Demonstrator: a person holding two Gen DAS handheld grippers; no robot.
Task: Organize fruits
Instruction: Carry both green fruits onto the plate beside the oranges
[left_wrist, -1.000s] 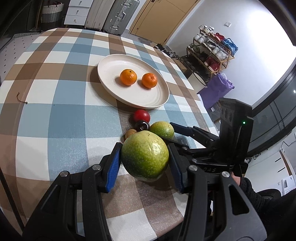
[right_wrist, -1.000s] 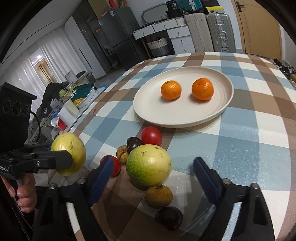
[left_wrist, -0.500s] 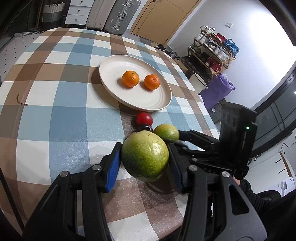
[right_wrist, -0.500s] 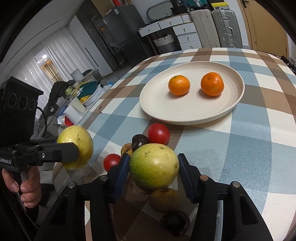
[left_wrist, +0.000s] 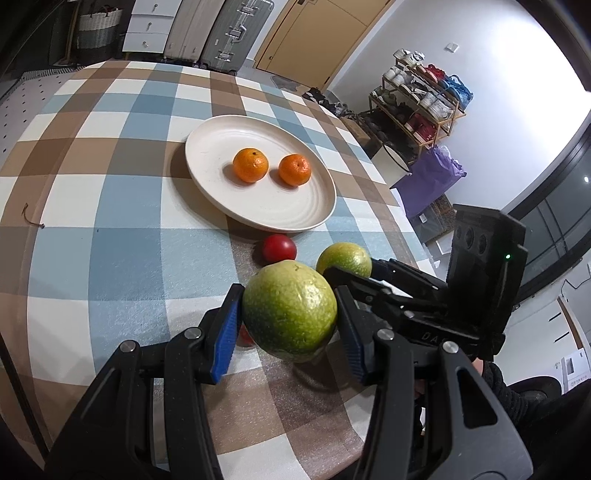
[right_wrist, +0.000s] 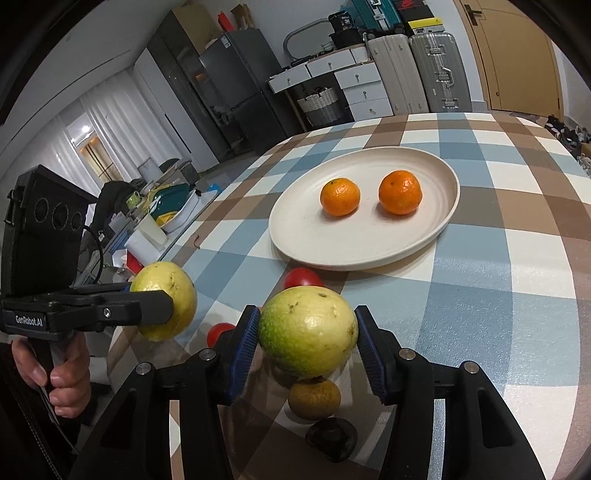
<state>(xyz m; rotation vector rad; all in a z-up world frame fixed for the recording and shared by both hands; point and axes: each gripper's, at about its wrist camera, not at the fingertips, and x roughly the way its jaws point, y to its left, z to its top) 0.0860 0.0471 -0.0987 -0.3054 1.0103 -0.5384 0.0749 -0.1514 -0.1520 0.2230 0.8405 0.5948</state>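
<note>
My left gripper (left_wrist: 288, 317) is shut on a large green guava (left_wrist: 290, 310) and holds it above the checked tablecloth; it also shows in the right wrist view (right_wrist: 164, 301). My right gripper (right_wrist: 306, 336) is shut on a second green-yellow guava (right_wrist: 308, 330), lifted off the table; it also shows in the left wrist view (left_wrist: 343, 260). A white plate (left_wrist: 210, 147) holds two oranges (left_wrist: 250, 165) (left_wrist: 294, 170); in the right wrist view the plate (right_wrist: 369, 251) lies ahead of both grippers.
Small fruits lie on the cloth below the grippers: a red tomato (left_wrist: 279, 247), another red one (right_wrist: 219, 330), a brown round fruit (right_wrist: 314, 398) and a dark one (right_wrist: 332, 439). The table edge is near on the right (left_wrist: 402, 236). A shoe rack (left_wrist: 421, 107) stands beyond.
My right gripper closed on the second guava and lifted it off the table. My left gripper rose slightly, still holding its guava.
</note>
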